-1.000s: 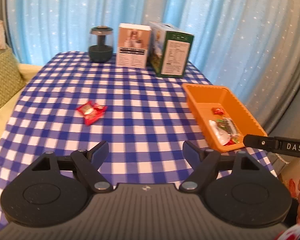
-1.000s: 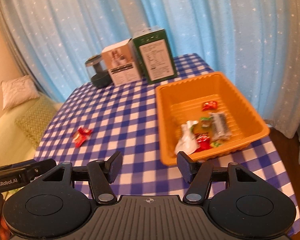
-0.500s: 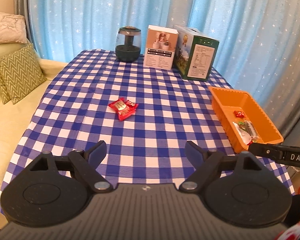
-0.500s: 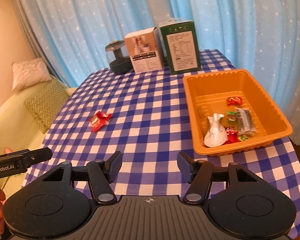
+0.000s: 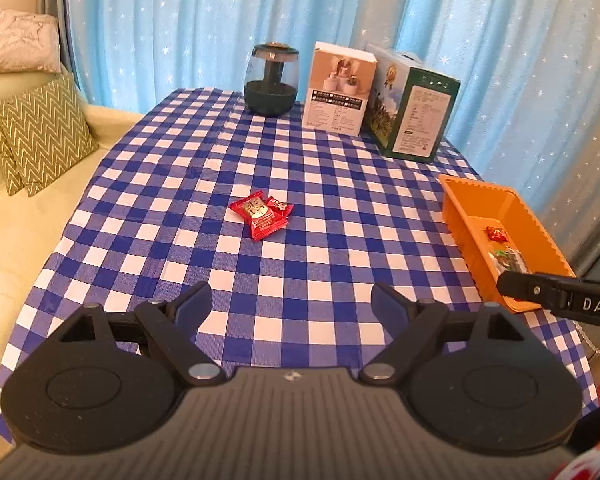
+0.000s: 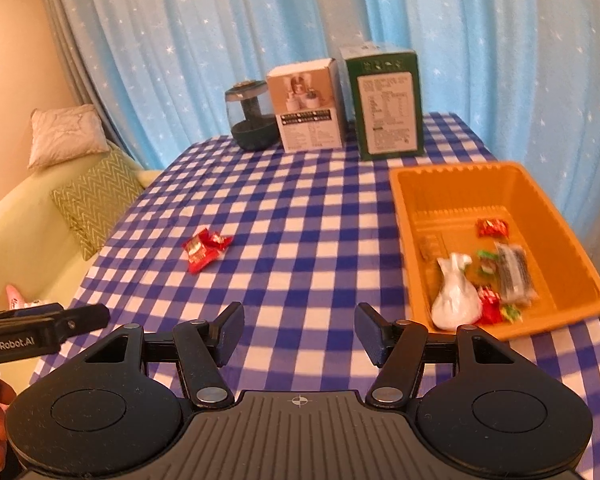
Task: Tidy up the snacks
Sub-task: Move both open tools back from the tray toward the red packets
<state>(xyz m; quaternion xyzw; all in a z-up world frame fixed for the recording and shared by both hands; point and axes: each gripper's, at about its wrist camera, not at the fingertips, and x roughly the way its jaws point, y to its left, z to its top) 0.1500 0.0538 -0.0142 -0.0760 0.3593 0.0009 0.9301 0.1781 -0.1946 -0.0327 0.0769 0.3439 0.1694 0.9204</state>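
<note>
Snack packets (image 5: pixel 262 216), two red ones overlapping, lie alone on the checked tablecloth (image 5: pixel 320 272) in the left wrist view, straight ahead of the left gripper (image 5: pixel 291 300) and well beyond its tips. The jaws stand wide with nothing between them. The pile's long axis runs diagonally, from upper left to lower right, so it sits skewed to the line across the jaws. Bare cloth fills the space between tips and packets; nothing blocks a straight reach. The orange tray (image 5: pixel 456 216) sits at the right edge of the table, and one finger of the right gripper (image 5: pixel 540 290) pokes in over its near corner. At the far end stand a dark glass jar (image 5: pixel 271 80), a white box (image 5: pixel 338 90) and a green box (image 5: pixel 414 114), all well clear.

From the right wrist view, the same packets (image 6: pixel 206 249) lie ahead and off to the left, so the left gripper (image 6: pixel 60 322), seen as one finger at the left edge, looks the nearer one. The right gripper (image 6: pixel 299 336) is about half open and empty. The tray (image 6: pixel 404 240) lies just ahead to its right, already holding a white pouch (image 6: pixel 456 300), a dark bar (image 6: pixel 514 274) and small red and green sweets. A sofa with cushions (image 6: pixel 96 200) sits left of the table.
</note>
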